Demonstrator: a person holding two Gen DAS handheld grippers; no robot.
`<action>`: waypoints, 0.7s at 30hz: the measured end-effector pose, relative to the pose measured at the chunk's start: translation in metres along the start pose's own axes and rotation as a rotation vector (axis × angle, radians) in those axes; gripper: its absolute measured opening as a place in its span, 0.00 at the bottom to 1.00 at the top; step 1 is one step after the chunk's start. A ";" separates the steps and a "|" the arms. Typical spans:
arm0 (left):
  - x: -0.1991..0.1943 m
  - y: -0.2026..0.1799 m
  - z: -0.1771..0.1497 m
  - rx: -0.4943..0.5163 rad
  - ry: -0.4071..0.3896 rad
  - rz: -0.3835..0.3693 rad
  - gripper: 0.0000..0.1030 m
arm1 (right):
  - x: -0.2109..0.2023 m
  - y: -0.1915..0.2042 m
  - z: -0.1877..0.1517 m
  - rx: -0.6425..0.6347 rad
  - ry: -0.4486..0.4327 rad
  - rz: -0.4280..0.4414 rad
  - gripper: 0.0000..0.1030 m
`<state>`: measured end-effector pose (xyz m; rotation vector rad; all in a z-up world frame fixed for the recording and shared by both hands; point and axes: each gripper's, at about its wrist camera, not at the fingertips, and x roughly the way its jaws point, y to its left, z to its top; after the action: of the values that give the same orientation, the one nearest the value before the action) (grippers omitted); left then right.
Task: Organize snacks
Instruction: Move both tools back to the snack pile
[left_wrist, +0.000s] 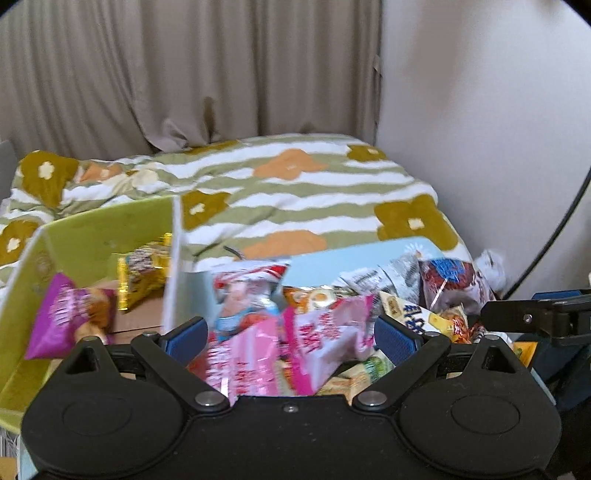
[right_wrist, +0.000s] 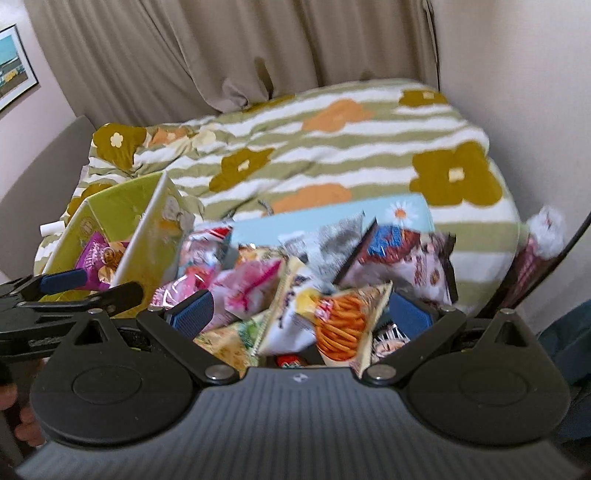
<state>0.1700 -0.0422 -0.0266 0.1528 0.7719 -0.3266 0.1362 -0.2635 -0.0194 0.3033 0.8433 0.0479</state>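
the green box (left_wrist: 92, 229) stands at the left on the flowered bedcover (left_wrist: 314, 192), open at the top. it contains 2 packets: a purple snack bag (left_wrist: 66, 317) leaning against its near-left wall and a gold packet (left_wrist: 144, 273) toward its right wall. its right wall touches the light blue box (left_wrist: 332, 258), which stands just beside it.

the light blue box is heaped with mixed snack packets. in the left wrist view, the left gripper (left_wrist: 291, 338) hangs above the near part of this heap. its 2 blue-padded fingers (left_wrist: 186, 338) are spread wide and grip nothing; a pink packet (left_wrist: 325, 339) lies below, between them. a red and white bag (left_wrist: 456, 284) rests at the far right of the heap.

in the right wrist view, the right gripper (right_wrist: 299, 314) hangs above the right part of the same heap. its fingers (right_wrist: 192, 312) are likewise wide apart and empty. an orange-stick snack bag (right_wrist: 343, 325) lies below, between them. motion blur obscures the packet labels. the left gripper appears at the left edge of this view, near the green box.
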 end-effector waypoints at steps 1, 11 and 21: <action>0.009 -0.005 0.001 0.018 0.015 -0.002 0.94 | 0.005 -0.006 0.000 0.022 0.014 0.010 1.00; 0.082 -0.038 -0.001 0.219 0.158 -0.042 0.88 | 0.053 -0.048 -0.005 0.260 0.131 0.078 1.00; 0.111 -0.037 -0.008 0.249 0.244 -0.079 0.70 | 0.080 -0.051 -0.009 0.330 0.158 0.034 1.00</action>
<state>0.2268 -0.1008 -0.1110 0.4025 0.9785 -0.4850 0.1794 -0.2975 -0.0979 0.6303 1.0038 -0.0367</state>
